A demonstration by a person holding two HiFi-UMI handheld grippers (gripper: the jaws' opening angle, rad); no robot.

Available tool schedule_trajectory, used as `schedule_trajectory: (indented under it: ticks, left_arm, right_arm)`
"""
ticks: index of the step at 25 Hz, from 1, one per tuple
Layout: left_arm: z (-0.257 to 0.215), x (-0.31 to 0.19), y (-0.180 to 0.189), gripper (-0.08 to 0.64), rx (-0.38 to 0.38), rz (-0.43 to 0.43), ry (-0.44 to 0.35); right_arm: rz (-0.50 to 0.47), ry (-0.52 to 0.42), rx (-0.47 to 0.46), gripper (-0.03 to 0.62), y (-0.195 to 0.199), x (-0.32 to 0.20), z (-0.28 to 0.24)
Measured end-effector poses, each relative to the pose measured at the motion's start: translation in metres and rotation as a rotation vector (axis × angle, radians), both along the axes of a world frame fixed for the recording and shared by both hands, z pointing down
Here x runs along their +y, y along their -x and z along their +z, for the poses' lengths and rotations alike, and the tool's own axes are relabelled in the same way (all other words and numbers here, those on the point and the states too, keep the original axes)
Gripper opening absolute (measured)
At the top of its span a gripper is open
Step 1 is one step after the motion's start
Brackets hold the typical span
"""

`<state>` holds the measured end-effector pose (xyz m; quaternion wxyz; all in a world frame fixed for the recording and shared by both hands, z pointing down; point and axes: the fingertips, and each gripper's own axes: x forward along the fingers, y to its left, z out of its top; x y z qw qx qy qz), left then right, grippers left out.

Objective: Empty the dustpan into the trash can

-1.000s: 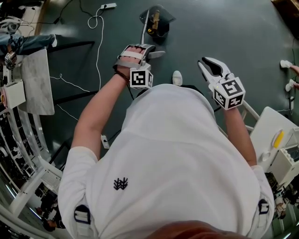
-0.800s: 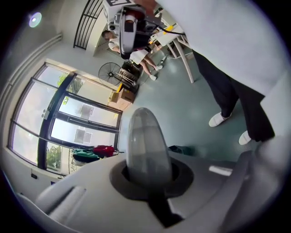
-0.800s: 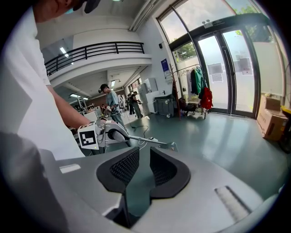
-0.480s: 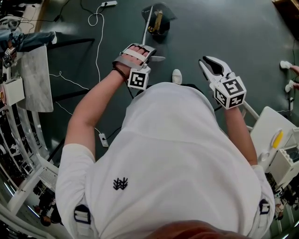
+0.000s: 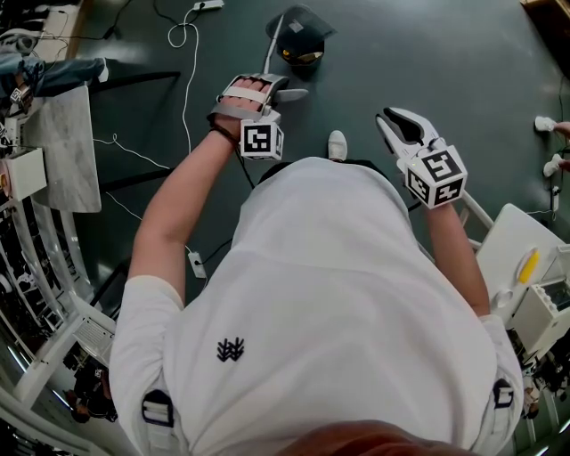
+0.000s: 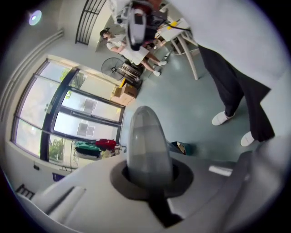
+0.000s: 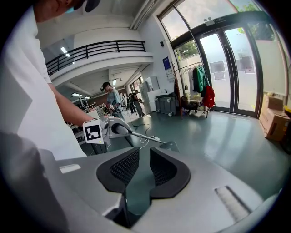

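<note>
A dark dustpan (image 5: pixel 300 37) with a yellowish scrap in it hangs at the end of a long thin white handle (image 5: pixel 272 46), over the green floor ahead of me. My left gripper (image 5: pixel 260 92) is shut on the grey grip of that handle (image 6: pixel 145 142). The right gripper view shows that gripper (image 7: pixel 110 129), with the rod running out to the pan (image 7: pixel 168 145). My right gripper (image 5: pixel 398 127) is held at waist height to the right, well apart from the dustpan, open by a narrow gap (image 7: pixel 143 169) with nothing in it. No trash can shows in any view.
A white cable and power strip (image 5: pixel 201 9) lie on the floor at the far left. My white shoe (image 5: pixel 337 144) is below the grippers. A table with grey cloth (image 5: pixel 68 153) stands left, white furniture (image 5: pixel 521 239) right. Another person's shoes (image 5: pixel 545 124) are at the right edge.
My left gripper has moved slightly forward with the handle, and the dustpan has turned a little, its scrap now lying crosswise. The right gripper has stayed put.
</note>
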<state>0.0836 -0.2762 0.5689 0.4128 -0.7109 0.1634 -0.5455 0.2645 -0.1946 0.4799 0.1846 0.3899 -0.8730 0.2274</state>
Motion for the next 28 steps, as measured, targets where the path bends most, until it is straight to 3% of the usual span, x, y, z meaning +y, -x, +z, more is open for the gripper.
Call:
schedule_trajectory:
  ticks: [2, 8, 14, 21, 28]
  left_arm:
    - [-0.010, -0.021, 0.009, 0.054, 0.064, -0.098, -0.010]
    - [-0.032, -0.072, 0.048, 0.054, 0.255, -0.435, 0.058]
    - [-0.062, -0.115, 0.117, 0.054, 0.477, -0.757, 0.056]
    - [-0.094, -0.113, 0.206, 0.054, 0.590, -0.987, 0.052]
    - [-0.087, -0.060, 0.291, 0.054, 0.658, -1.153, 0.104]
  right_arm:
    - [0.000, 0.003, 0.002, 0.075, -0.001, 0.000, -0.001]
    - [-0.006, 0.009, 0.010, 0.074, 0.000, -0.002, 0.001]
    - [-0.030, 0.002, 0.019, 0.074, 0.013, -0.002, 0.000]
    - [-0.061, 0.002, 0.026, 0.074, 0.037, 0.000, 0.000]
    - [-0.093, -0.001, 0.034, 0.074, 0.077, 0.011, 0.000]
